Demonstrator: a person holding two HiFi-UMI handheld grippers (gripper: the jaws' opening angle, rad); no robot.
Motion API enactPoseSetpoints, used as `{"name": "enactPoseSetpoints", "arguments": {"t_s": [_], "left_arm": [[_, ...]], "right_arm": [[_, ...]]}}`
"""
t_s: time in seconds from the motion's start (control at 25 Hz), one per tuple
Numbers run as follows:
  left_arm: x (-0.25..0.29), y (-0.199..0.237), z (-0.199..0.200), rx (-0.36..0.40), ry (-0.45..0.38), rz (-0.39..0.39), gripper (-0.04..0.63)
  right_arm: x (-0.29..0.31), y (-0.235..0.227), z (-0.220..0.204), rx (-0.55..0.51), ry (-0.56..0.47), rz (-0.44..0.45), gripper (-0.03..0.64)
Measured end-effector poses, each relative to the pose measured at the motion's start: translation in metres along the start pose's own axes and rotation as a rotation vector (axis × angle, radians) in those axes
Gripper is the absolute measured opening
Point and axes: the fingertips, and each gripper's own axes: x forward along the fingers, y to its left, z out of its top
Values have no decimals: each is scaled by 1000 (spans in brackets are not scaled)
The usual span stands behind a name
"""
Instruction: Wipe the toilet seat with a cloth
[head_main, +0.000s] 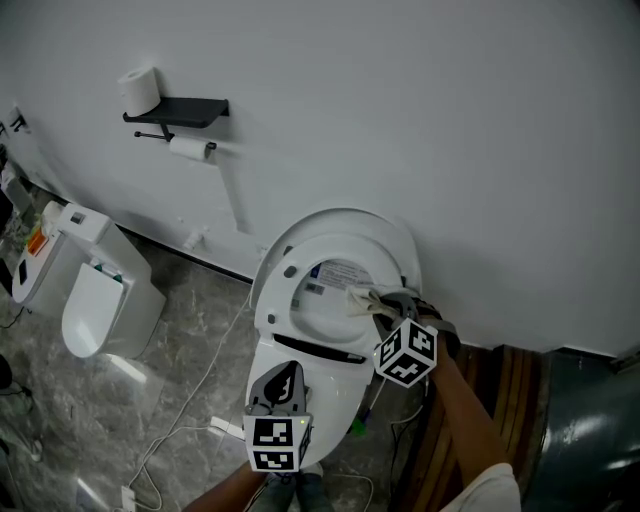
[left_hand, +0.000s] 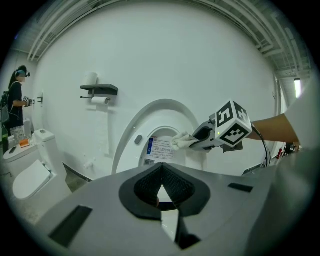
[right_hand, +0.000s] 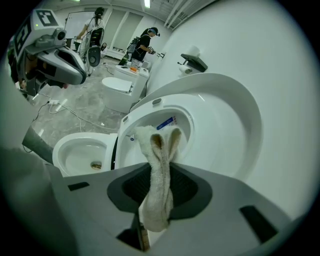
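Right gripper (head_main: 385, 303): we see its jaws closed on the cloth (right_hand: 159, 170), which is folded into a thick strip; the gripper points down towards the raised seat
Cloth: pale and of towel kind, it stands out from the jaws of the right gripper, and its free end forms two loops in front of the toilet seat (head_main: 288, 292)
Contact: in the head view the end of the cloth lies at the inner face of the seat, just beside the sticker (head_main: 340, 272); whether it presses on the seat we cannot tell
Left gripper (head_main: 283, 382): its jaws are together and we find nothing between them; it hangs over the front of the bowl (right_hand: 82, 152), well apart from the cloth
Toilet seat: it is lifted up and leans on the lid (head_main: 345, 222), which stands open against the white wall (head_main: 450, 120)
Bowl: it is open, white, with a little water at the bottom
Wall things: a dark shelf (head_main: 185, 110) is at the upper left with a paper roll (head_main: 140, 90) on it, and a second roll hangs under it
Floor (head_main: 190, 310): grey stone pattern, with white cables (head_main: 190, 400) running across it
Second toilet (head_main: 100, 300): it stands at the left, near the wall, with its lid down
Background: a person (right_hand: 147, 42) stands far behind, seen in the right gripper view
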Motion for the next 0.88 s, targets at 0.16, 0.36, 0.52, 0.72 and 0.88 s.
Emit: {"name": "enactPoseSetpoints", "arguments": {"t_s": [0.16,0.36,0.52,0.72,0.88], "left_arm": [[-1,2,-11,-4,17,2,12],[-4,4,-22,-8,34,6,12],[-5,8,-27,-7,36,13,12],[-7,15,-36,-17,43,30,12],[-10,20,-43,-17,50,44,12]], "right_arm": [[4,9,-7,-31,11,-35,100],[11,24,-19,-14,29,-24,100],[18,34,-28,8,32,-23,100],[27,46,-40,45,37,-13,100],[29,49,-44,52,31,-35,100]]}}
